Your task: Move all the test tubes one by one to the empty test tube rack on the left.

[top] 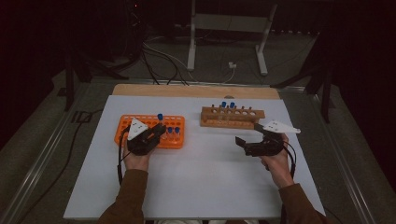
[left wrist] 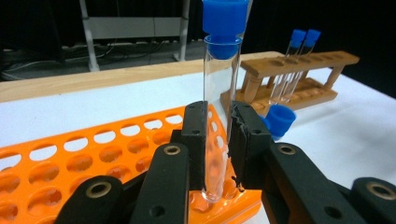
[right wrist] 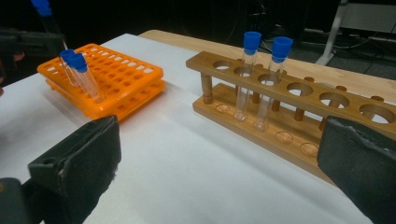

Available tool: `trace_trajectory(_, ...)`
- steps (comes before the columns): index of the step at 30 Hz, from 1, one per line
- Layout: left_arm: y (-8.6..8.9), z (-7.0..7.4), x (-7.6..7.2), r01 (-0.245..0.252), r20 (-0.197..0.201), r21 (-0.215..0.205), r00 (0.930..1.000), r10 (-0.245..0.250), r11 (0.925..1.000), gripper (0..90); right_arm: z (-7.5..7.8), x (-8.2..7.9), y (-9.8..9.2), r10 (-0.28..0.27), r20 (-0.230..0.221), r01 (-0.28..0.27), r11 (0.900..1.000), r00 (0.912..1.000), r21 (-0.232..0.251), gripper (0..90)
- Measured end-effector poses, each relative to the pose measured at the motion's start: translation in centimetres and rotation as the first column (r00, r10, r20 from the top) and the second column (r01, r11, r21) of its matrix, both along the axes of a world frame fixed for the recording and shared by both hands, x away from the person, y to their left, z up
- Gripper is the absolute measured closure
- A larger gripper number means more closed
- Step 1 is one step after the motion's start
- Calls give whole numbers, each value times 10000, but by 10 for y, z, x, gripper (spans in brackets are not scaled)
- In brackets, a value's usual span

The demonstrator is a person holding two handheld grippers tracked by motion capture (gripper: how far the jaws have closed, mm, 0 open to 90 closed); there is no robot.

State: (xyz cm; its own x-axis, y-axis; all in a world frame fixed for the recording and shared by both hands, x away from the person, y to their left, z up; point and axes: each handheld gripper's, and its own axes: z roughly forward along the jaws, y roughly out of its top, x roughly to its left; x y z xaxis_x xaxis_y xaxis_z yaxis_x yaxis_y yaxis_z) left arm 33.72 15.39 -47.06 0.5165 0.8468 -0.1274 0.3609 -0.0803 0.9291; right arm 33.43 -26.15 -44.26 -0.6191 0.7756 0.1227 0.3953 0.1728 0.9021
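My left gripper [top: 157, 132] [left wrist: 219, 135] is shut on a clear test tube [left wrist: 218, 112] with a blue cap [top: 160, 116]. It holds the tube upright over the near right part of the orange rack [top: 140, 122] [left wrist: 93, 154]. The tube's lower end is level with the rack's top; whether it sits in a hole I cannot tell. Two more capped tubes [top: 173, 130] [right wrist: 77, 70] lean in that rack. The wooden rack [top: 232, 116] [right wrist: 299, 100] holds two capped tubes [right wrist: 261, 79] [left wrist: 299, 51]. My right gripper [top: 247, 142] [right wrist: 219, 163] stands open and holds nothing, just in front of the wooden rack.
Both racks stand on a white sheet [top: 205, 177] that covers a wooden table [top: 196, 90]. Behind the table are a pale metal stand [top: 229, 28] and loose cables [top: 159, 56] on the floor. The surroundings are dark.
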Motion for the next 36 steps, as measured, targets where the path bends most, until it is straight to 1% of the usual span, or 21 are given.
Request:
trace_trajectory(6,-2,-10,4,-70,-267,217,9996,76,9997,782,-1,0,1,73,-46,-73,10000,10000,-34,0)
trace_trajectory(11,-2,-20,3,-57,-494,402,9987,76,9992,782,-2,0,0,82,-61,-82,10000,9999,0,0)
trace_trajectory(15,-3,-28,3,23,-744,869,9972,42,9962,782,-2,-1,0,88,-100,-88,10000,9999,-8,0)
trace_trajectory(18,-3,-28,4,49,-844,950,9964,31,9955,783,-3,-1,0,85,-110,-85,10000,9999,1,1)
trace_trajectory(20,-4,-29,4,134,-946,1180,9955,-21,9929,784,-3,-1,0,83,-115,-83,10000,9999,1,0)
trace_trajectory(22,-6,-31,4,202,-1103,1486,9939,-38,9887,784,-3,-1,0,87,-110,-87,10000,9999,2,1)
trace_trajectory(25,-5,-30,4,224,-1171,1434,9931,-55,9894,780,-3,-1,-1,97,-96,-97,10000,9999,-2,1)
trace_trajectory(26,-5,-30,4,181,-1177,1398,9930,-16,9900,770,-3,-1,-1,103,-79,-103,9999,9999,-2,1)
trace_trajectory(27,-4,-30,4,171,-1152,1323,9933,-18,9911,737,-2,-1,-1,109,-77,-109,9999,9999,3,1)
trace_trajectory(30,-1,-23,2,167,-775,842,9969,-102,9963,696,-2,-1,-1,111,-73,-111,9999,9999,12,1)
trace_trajectory(32,1,-16,1,192,-516,661,9985,-158,9976,688,-3,-1,-1,108,-95,-108,9999,9999,14,1)
trace_trajectory(34,0,-11,1,204,-367,755,9992,-176,9969,702,-3,-1,0,117,-113,-117,9999,9999,14,1)
trace_trajectory(36,-1,-10,1,211,-474,1069,9987,-161,9940,760,-3,-1,1,167,-88,-167,9999,9998,-26,1)
